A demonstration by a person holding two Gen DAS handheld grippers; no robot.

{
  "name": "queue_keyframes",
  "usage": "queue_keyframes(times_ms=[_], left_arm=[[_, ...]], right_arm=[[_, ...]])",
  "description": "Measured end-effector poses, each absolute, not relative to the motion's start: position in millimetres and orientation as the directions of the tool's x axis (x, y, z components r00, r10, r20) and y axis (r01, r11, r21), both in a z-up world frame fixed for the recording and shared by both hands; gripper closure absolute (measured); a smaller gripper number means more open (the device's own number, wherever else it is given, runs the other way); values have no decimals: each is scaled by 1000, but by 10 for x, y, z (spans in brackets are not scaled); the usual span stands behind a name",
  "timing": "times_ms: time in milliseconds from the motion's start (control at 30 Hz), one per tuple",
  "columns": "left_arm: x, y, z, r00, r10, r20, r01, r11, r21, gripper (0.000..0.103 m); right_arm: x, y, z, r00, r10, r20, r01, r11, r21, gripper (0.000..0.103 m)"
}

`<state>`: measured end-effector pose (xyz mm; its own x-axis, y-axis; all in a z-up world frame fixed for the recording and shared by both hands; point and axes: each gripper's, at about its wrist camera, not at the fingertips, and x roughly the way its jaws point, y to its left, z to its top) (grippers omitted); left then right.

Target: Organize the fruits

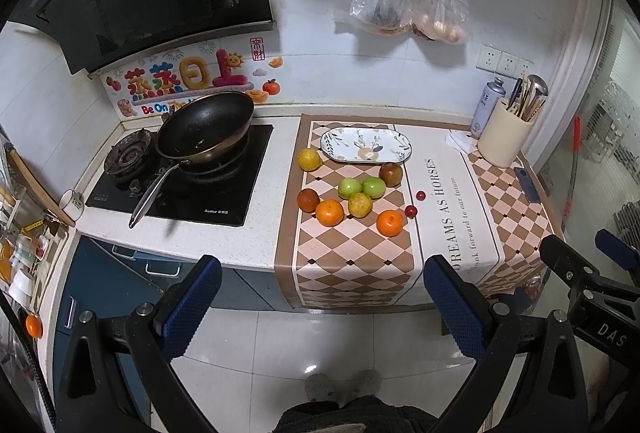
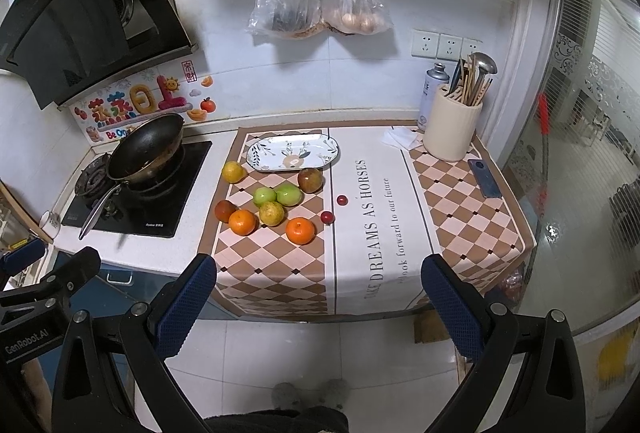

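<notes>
Several fruits lie loose on a checkered cloth (image 1: 352,257) on the counter: two oranges (image 1: 329,212) (image 1: 390,223), two green apples (image 1: 350,188), a yellow pear (image 1: 309,159), a yellow-green pear (image 1: 360,204), two dark red-brown fruits (image 1: 308,199) (image 1: 391,174) and two small red cherry tomatoes (image 1: 411,210). An empty oval patterned plate (image 1: 366,145) sits behind them, also in the right wrist view (image 2: 293,152). My left gripper (image 1: 322,307) and right gripper (image 2: 320,303) are both open and empty, held over the floor in front of the counter.
A black wok (image 1: 206,129) sits on the gas stove (image 1: 180,177) to the left. A cream utensil holder (image 2: 452,129), a spray can (image 2: 432,95) and a phone (image 2: 485,183) stand at the right. Bags (image 2: 320,1) and scissors hang on the wall.
</notes>
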<state>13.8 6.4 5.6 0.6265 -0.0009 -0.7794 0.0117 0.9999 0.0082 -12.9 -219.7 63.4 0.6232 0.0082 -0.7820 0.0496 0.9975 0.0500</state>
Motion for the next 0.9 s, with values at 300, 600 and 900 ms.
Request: queue_keyframes(times_ms=[300, 600, 900], left_arm=[[107, 98, 63, 627, -3, -779, 11, 1000, 5, 0], [111, 118, 55, 625, -12, -780, 14, 1000, -4, 0], [543, 401, -257, 686, 53, -726, -32, 999, 42, 0]], right_arm=[[-126, -2189, 629, 624, 6, -781, 51, 997, 49, 0], [-90, -2151, 631, 629, 11, -777, 59, 996, 62, 0], [221, -2094, 393, 684, 19, -729, 118, 984, 136, 0]])
